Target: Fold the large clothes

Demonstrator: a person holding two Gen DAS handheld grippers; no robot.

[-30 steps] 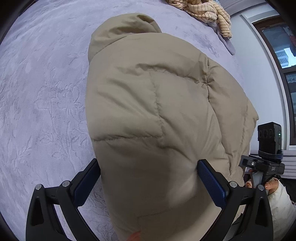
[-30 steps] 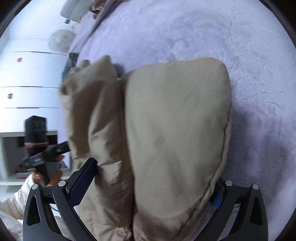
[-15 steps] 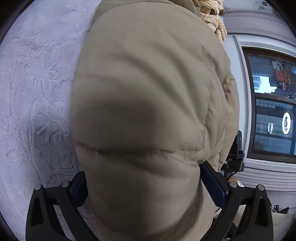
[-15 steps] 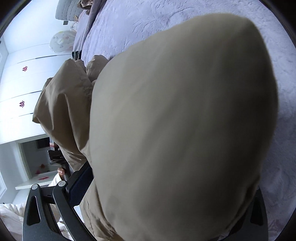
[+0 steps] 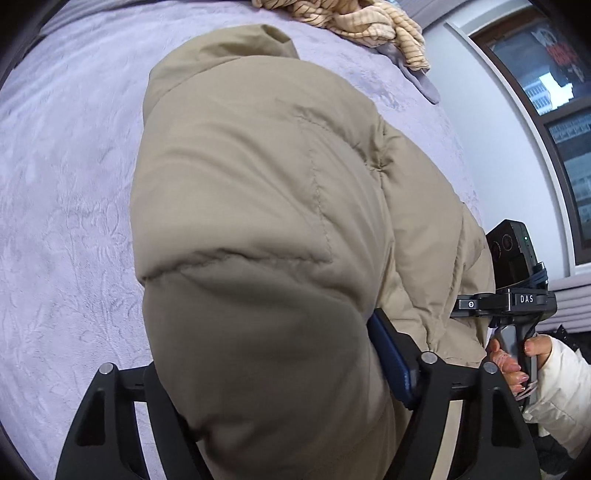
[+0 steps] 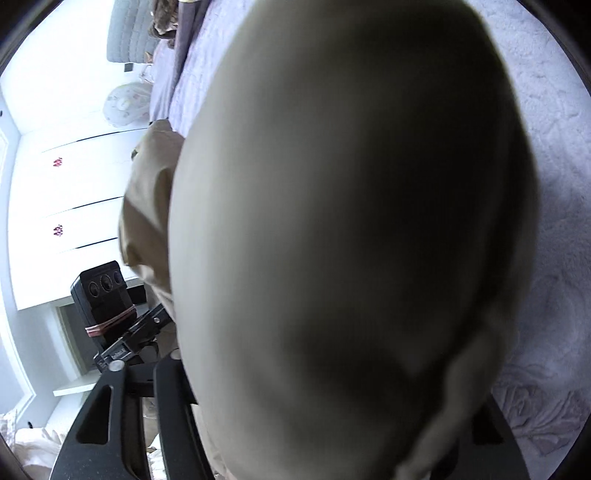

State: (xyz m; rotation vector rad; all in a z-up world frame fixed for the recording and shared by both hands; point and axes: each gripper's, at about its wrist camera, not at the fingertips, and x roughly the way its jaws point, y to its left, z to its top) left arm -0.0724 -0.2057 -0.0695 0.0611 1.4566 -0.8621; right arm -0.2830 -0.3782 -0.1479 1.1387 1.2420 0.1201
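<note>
A beige puffer jacket [image 5: 258,206] lies on the lilac bedspread [image 5: 66,192], its hood end far from me. My left gripper [image 5: 273,376] is shut on the jacket's thick near edge; the blue right pad [image 5: 391,365] presses into the fabric and the left finger is hidden under it. In the right wrist view the jacket [image 6: 351,221] bulges up blurred against the lens and fills most of the frame. My right gripper [image 6: 332,413] is shut on the jacket; its fingertips are hidden by fabric. The right gripper also shows in the left wrist view [image 5: 513,302], beside the jacket's right side.
A striped cream garment [image 5: 354,22] lies at the bed's far edge. A window [image 5: 554,92] and white wall are to the right. In the right wrist view, white wardrobe doors [image 6: 74,192] stand left, and the left gripper's camera block [image 6: 103,295] is visible.
The jacket's near edge has been lifted. In the right wrist view it has come much closer to the lens. The left jaws have narrowed on the fabric.
</note>
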